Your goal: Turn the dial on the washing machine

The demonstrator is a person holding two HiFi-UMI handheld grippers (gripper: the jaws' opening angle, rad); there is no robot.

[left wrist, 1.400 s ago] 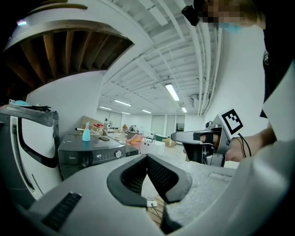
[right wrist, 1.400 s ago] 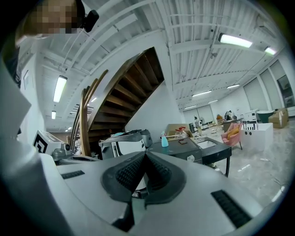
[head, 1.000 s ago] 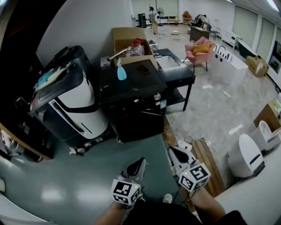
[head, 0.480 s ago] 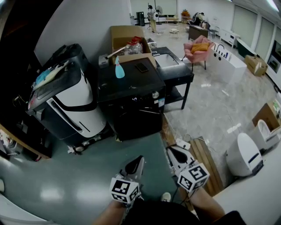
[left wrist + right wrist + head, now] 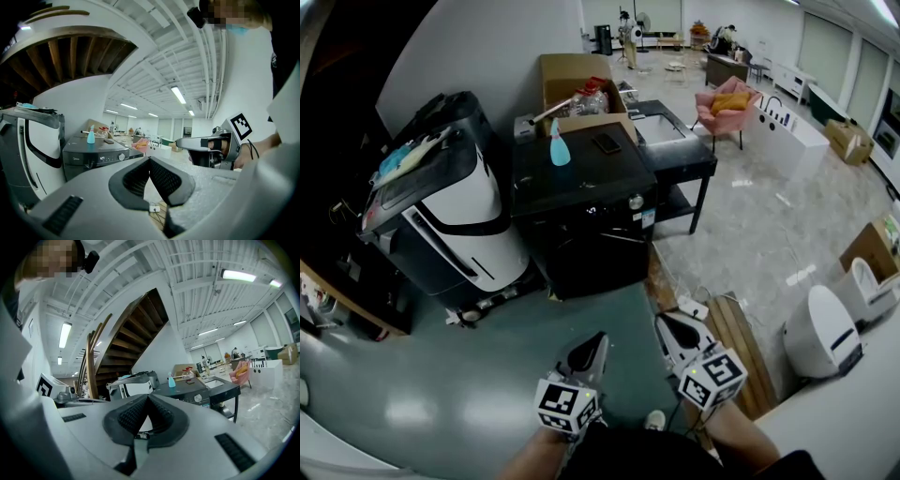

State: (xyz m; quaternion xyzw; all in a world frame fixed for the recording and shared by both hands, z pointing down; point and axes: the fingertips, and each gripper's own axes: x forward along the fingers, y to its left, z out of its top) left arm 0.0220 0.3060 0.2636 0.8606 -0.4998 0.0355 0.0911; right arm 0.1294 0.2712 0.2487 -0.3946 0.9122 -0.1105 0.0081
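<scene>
The black washing machine [image 5: 581, 220] stands against the wall ahead, its round silver dial [image 5: 635, 202] at the right end of the front panel beside a lit display. Both grippers hang low near my body, well short of the machine. My left gripper [image 5: 600, 337] is shut with nothing in it, and so is my right gripper [image 5: 662, 321]. In the left gripper view the dial [image 5: 121, 157] lies far beyond the closed left gripper [image 5: 149, 159]. The right gripper view shows the dial [image 5: 197, 398] to the right of the closed right gripper [image 5: 147, 395].
A blue spray bottle [image 5: 559, 150] and a phone [image 5: 606, 144] lie on the washer's top. A white and black appliance [image 5: 441, 220] stands at its left, a cardboard box [image 5: 572, 84] behind, a black table [image 5: 680, 155] at its right. A wooden pallet [image 5: 741, 347] and a white round device [image 5: 820, 333] lie at the right.
The head view has shifted slightly; both grippers stay shut and sit almost where they were.
</scene>
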